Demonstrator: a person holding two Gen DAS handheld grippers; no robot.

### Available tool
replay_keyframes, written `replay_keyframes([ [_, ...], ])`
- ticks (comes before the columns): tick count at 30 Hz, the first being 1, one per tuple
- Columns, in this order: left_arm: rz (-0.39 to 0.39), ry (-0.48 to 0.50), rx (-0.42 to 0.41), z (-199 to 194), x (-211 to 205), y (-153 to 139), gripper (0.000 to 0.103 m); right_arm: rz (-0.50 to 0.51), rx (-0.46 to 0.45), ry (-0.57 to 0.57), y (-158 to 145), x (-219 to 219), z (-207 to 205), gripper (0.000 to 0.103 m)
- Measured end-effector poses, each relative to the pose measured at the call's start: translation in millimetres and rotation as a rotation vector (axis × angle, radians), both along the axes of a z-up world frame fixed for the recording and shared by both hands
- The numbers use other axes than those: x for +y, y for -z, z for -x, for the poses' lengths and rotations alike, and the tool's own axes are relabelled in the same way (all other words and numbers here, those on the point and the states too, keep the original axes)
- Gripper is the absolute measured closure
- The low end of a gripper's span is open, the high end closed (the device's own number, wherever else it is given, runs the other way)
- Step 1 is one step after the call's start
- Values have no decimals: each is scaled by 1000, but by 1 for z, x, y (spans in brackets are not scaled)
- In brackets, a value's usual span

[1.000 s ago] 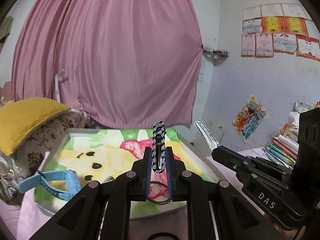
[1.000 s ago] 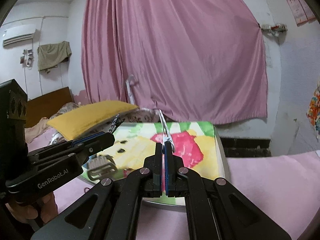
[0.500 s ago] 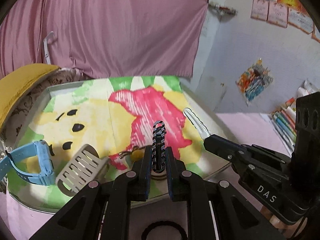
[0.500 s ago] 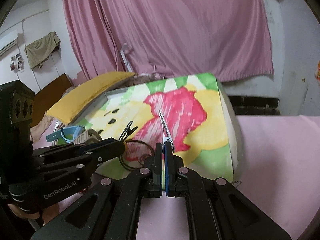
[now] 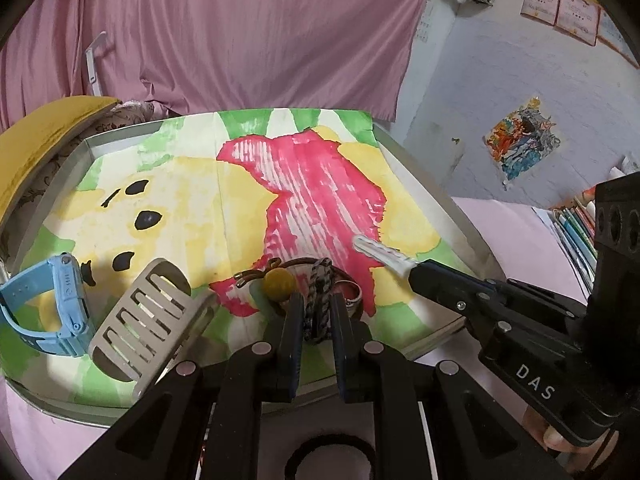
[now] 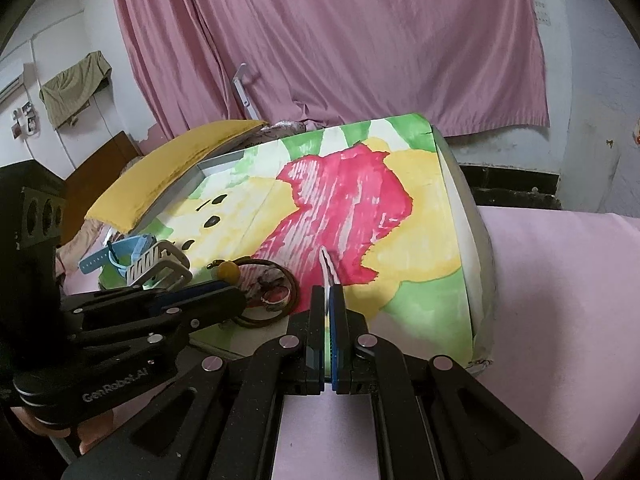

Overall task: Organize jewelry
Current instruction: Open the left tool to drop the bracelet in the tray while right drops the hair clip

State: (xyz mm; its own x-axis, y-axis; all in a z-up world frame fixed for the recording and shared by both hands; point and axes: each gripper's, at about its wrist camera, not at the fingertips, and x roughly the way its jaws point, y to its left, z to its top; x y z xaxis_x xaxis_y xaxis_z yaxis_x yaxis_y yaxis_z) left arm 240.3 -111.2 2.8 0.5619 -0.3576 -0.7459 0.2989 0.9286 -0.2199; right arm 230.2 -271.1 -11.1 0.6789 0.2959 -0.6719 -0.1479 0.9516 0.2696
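Grippers both carry something over the near edge of the tray (image 5: 432,196). The left gripper (image 5: 316,312) is clamped on a patterned hair clip (image 5: 318,292), its tip low over the pile of a brown hair tie (image 5: 280,268), a yellow bead (image 5: 279,283) and a ring (image 5: 354,294). To the right, the right gripper (image 6: 328,300) pinches a silver hair clip (image 6: 329,268) above the red patch of the painted sheet (image 5: 168,200). Farther left lie a grey comb clip (image 5: 144,316) and a blue watch (image 5: 52,300). Placing appears to be the step in hand; next, each clip likely needs lowering onto the sheet, then the jaws eased apart.
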Motion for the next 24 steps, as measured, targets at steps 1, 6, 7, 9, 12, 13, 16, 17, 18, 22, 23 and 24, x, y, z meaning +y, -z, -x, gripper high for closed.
replay_keyframes([
  [1,6,3,-4,2,1,-1,90,5,-4,0,-1,0,2,101],
  [6,24,0,-39,11,11,-9,89,30,-63,17,-10,0,19,100],
  [7,30,-2,-49,14,13,-11,88,36,-75,22,-12,-1,22,99],
  [9,40,-14,-74,21,19,-15,81,45,-116,37,-19,-2,31,85],
  [12,58,-43,-124,31,29,-21,79,51,-168,51,-28,-3,43,67],
  [13,61,-56,-142,34,32,-22,79,57,-185,52,-31,-2,47,67],
  [16,65,-90,-189,44,41,-27,78,69,-236,61,-40,-1,60,67],
  [17,66,-101,-203,47,44,-28,77,70,-254,66,-43,-1,64,64],
  [18,66,-111,-215,51,46,-30,74,71,-274,74,-46,-1,70,58],
  [22,81,-150,-271,68,57,-35,46,76,-322,98,-51,0,86,44],
  [23,90,-163,-286,73,61,-36,45,77,-330,101,-52,1,90,39],
  [24,92,-170,-294,77,63,-38,45,75,-338,102,-53,1,94,34],
])
